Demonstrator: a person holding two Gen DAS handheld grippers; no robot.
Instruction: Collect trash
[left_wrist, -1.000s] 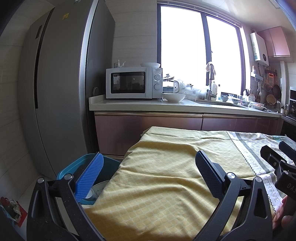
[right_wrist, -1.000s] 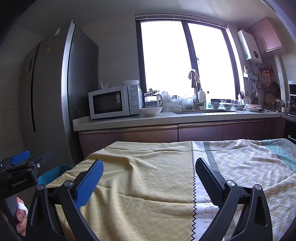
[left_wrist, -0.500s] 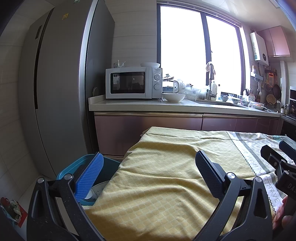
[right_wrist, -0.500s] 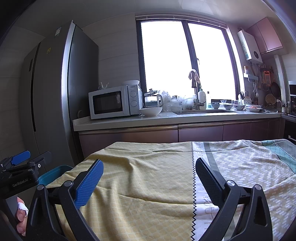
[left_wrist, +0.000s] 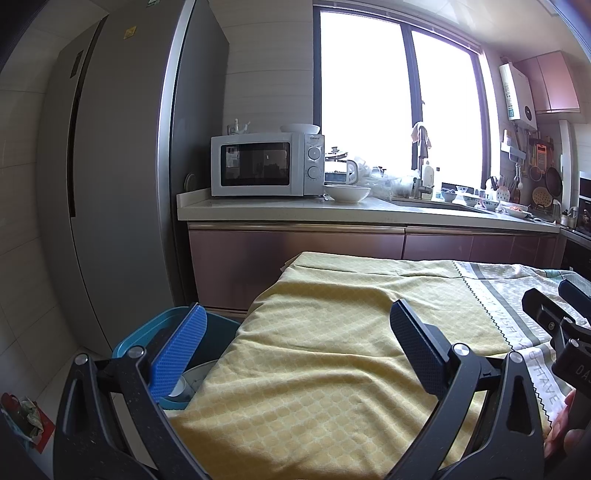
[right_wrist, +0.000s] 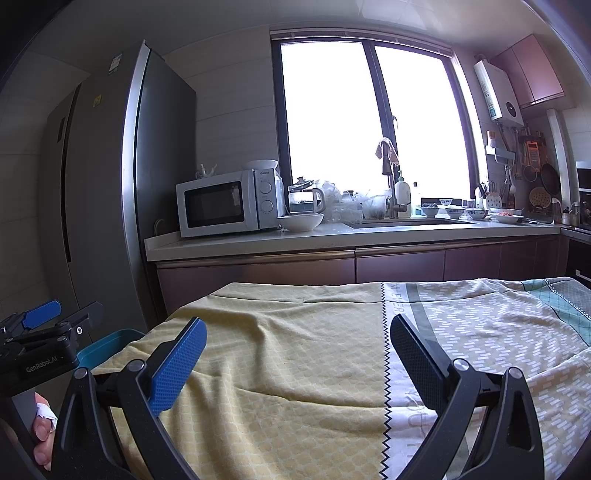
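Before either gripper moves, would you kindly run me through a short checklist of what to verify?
1. Left gripper open and empty: ok.
2. Right gripper open and empty: ok.
3. Blue plastic bin reachable, at the table's left edge near the left gripper: ok.
4. Trash located on the yellow patterned tablecloth: not ok, none visible.
5. Bin has room: cannot tell, only a pale round object shows inside.
6. Red wrapper with crumpled scraps on the floor, a possible target: cannot tell.
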